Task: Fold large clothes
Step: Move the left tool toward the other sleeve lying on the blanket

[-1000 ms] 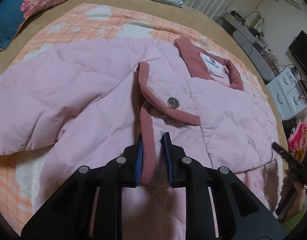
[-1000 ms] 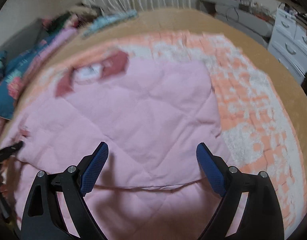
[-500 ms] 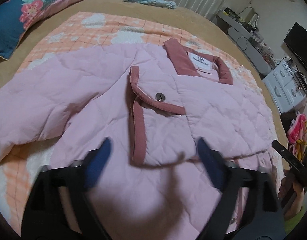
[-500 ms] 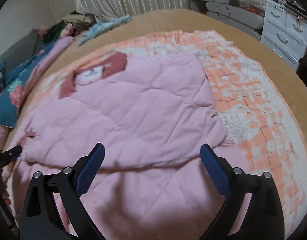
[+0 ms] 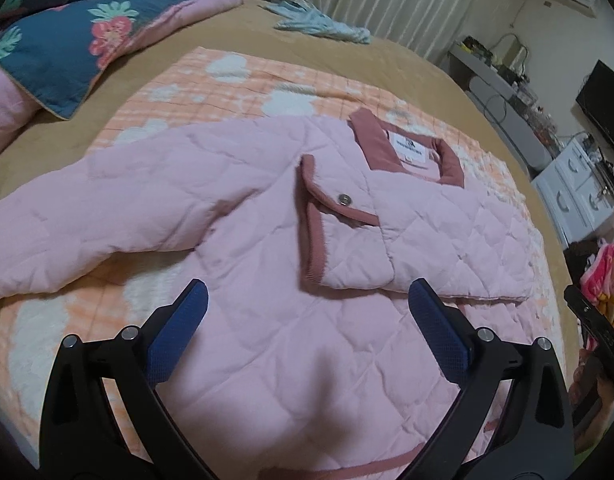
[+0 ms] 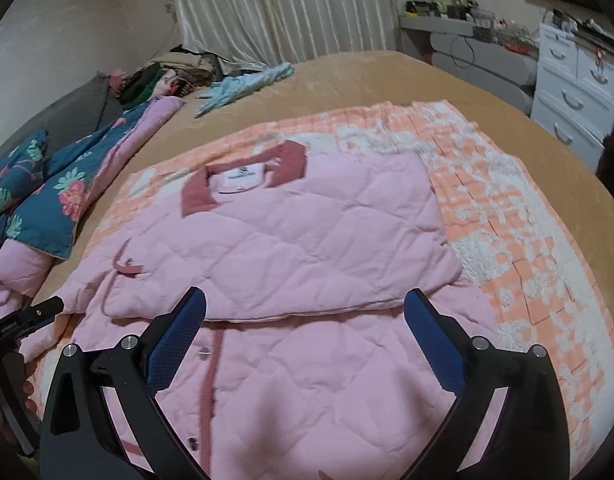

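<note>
While both of my claws hang above the bed (image 5: 407, 68), a large pink quilted jacket (image 5: 267, 340) lies spread on an orange-and-white checked blanket (image 5: 235, 76) below them. At the far left of the left wrist view, a blue floral quilt (image 5: 63, 40) is bunched near the edge of the bed. Next to it the jacket's left sleeve (image 5: 87, 216) stretches out flat, not yet folded in. In the middle, my left claw (image 5: 307, 304) stands wide, its blue pads apart and nothing between them, above the jacket's lower body. Just beyond it the other sleeve, with a dusty-rose cuff (image 5: 313, 220) and a snap, lies folded across the chest below the collar (image 5: 411, 152). To the right, my right claw (image 6: 305, 312) is equally wide and holds nothing, poised over the buttoned front. At the far right stands a white chest of drawers (image 6: 571, 88). I judge the fold about a third done: one side is turned in; the outstretched sleeve and the bottom-to-collar fold remain.
</note>
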`<state>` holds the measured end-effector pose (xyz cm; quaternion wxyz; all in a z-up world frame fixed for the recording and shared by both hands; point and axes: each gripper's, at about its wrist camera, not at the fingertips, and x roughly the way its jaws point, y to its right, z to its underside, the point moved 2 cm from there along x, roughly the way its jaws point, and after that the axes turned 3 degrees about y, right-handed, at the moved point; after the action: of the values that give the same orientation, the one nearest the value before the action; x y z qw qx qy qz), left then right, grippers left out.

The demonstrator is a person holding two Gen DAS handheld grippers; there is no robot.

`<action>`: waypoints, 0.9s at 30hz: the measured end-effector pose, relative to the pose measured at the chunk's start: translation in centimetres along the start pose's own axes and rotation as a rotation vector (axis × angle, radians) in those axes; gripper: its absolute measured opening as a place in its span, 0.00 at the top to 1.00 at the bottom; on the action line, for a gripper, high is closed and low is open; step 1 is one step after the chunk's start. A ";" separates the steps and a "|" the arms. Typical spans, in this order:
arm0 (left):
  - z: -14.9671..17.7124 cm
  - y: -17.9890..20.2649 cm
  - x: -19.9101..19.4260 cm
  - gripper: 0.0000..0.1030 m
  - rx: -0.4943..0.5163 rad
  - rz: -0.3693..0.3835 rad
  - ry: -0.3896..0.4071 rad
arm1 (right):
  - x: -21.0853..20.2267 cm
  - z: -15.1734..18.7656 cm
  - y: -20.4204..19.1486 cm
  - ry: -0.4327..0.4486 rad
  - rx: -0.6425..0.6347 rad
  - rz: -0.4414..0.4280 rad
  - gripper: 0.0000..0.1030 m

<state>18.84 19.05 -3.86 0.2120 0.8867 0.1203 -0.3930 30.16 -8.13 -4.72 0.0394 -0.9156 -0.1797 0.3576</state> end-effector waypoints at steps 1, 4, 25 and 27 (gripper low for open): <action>0.0 -0.4 -0.5 0.09 -0.007 -0.005 0.012 | -0.3 -0.1 -0.6 0.006 -0.008 -0.007 0.04; 0.0 -1.7 -1.5 0.09 -0.023 -0.027 0.036 | -1.0 -0.3 -2.4 0.020 -0.027 -0.035 0.04; 0.3 -12.6 -5.9 0.09 -0.180 -0.168 0.120 | -1.5 -1.0 -16.8 0.073 -0.216 -0.153 0.04; 0.4 -13.7 -6.2 0.09 -0.206 -0.158 0.122 | -1.2 -0.9 -18.0 0.065 -0.236 -0.164 0.04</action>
<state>9.27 30.62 -3.39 0.2624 0.8704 0.2420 -0.3392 24.55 8.25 0.26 -0.0335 -0.9071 -0.2932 0.3000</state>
